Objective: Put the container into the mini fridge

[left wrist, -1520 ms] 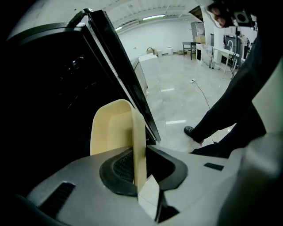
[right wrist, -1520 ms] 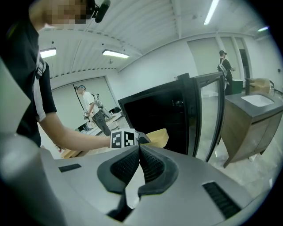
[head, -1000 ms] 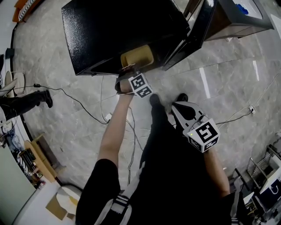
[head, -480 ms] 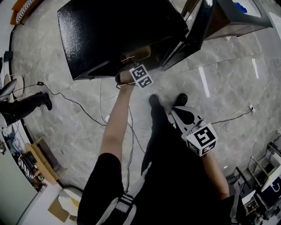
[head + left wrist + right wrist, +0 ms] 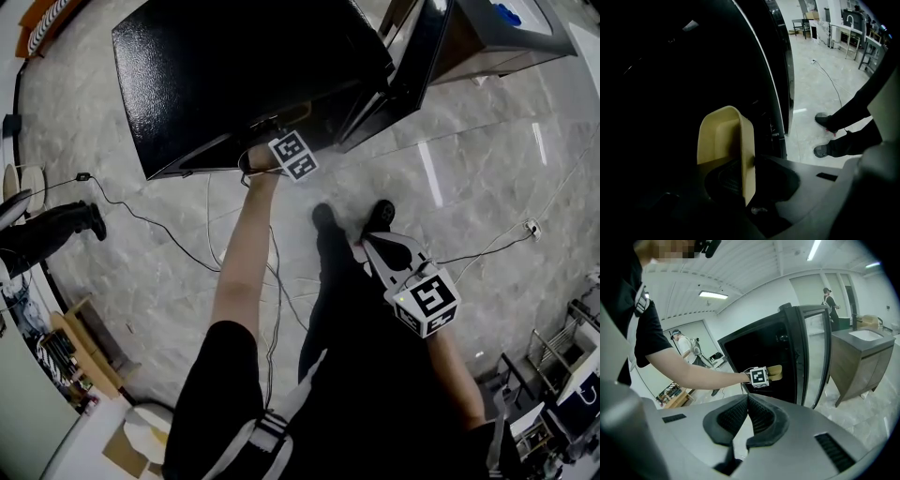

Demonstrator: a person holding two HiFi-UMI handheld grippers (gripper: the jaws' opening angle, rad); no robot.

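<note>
A beige plastic container [image 5: 723, 140] hangs on edge in my left gripper [image 5: 749, 165], whose jaws are shut on its side wall. It sits inside the dark opening of the black mini fridge [image 5: 244, 66]. In the head view only a sliver of the container [image 5: 289, 119] shows under the fridge's top, just beyond my left gripper [image 5: 274, 142]. The fridge door [image 5: 411, 67] stands open to the right. The right gripper view shows the container [image 5: 776, 371] at the fridge [image 5: 759, 352] mouth. My right gripper [image 5: 748, 398] is shut on nothing and held back by my leg [image 5: 373, 242].
A grey cabinet [image 5: 511, 37] stands right of the open door [image 5: 813, 352]. Cables [image 5: 169, 220] trail over the marble floor on the left. Another person's leg [image 5: 47, 230] is at the far left, and a wooden rack [image 5: 84, 342] lies below it. My shoes [image 5: 323, 216] face the fridge.
My left gripper has carried the container up the picture and deeper into the fridge, so the fridge's top now hides most of it. The right gripper has hardly moved.
</note>
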